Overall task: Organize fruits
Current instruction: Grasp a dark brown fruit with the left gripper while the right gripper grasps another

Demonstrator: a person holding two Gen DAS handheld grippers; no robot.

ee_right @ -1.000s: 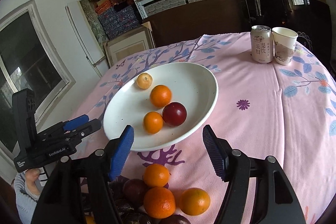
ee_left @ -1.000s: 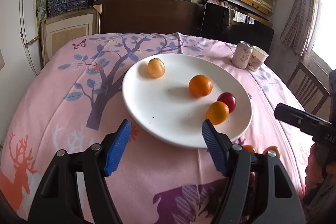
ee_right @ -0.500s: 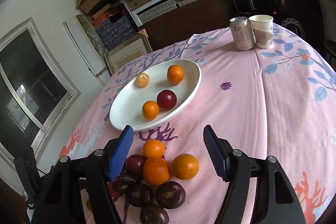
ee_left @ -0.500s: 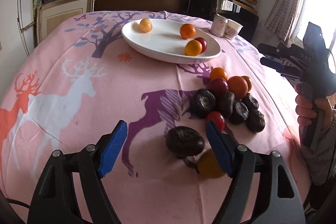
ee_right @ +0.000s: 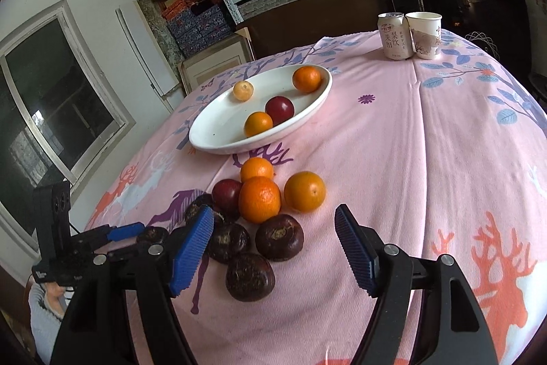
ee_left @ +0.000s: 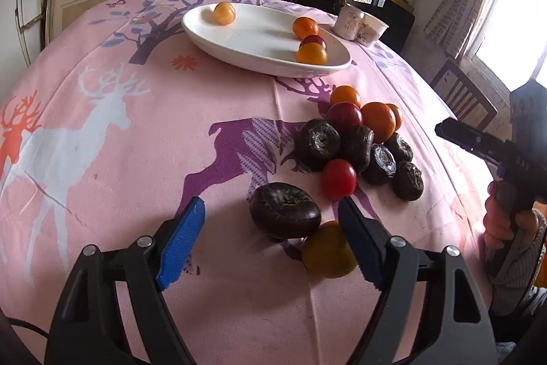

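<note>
Fruit lies in two groups on a desk point(ee_right: 444, 139) under a pink cloth printed with deer and trees. On the white plate point(ee_right: 218, 129) toward the far side sit four pieces: a pale yellow fruit point(ee_right: 243, 90), an orange point(ee_right: 306, 78), a dark red plum point(ee_right: 279, 107) and a smaller orange point(ee_right: 258, 124) touching the plum. Nearer, just in front of the plate, a loose pile point(ee_right: 253, 211) rests on the cloth, with oranges and a plum on its far side and several dark brown chestnut-like fruits on its near side.

The left claw point(ee_left: 271, 240) is released, its blue pads wide apart after the jaws have just been opening. One dark brown fruit point(ee_left: 284, 210) lies on the cloth between the pads, touched by neither. A yellow fruit point(ee_left: 327, 249) sits just beside the inside of the right-hand pad, and a small red fruit point(ee_left: 338, 179) lies a little beyond it, at the edge of the pile.

The right claw point(ee_right: 273, 245) is also released and its jaws have just been opening. It hangs over the near side of the pile, where two dark brown fruits point(ee_right: 279, 236) lie between the pads without contact.

A drink can point(ee_right: 395, 36) and a paper cup point(ee_right: 424, 35) stand touching at the far edge of the desk, well apart from the fruit. The hand point(ee_left: 506, 221) holding the right claw shows at the right edge of the left wrist view
</note>
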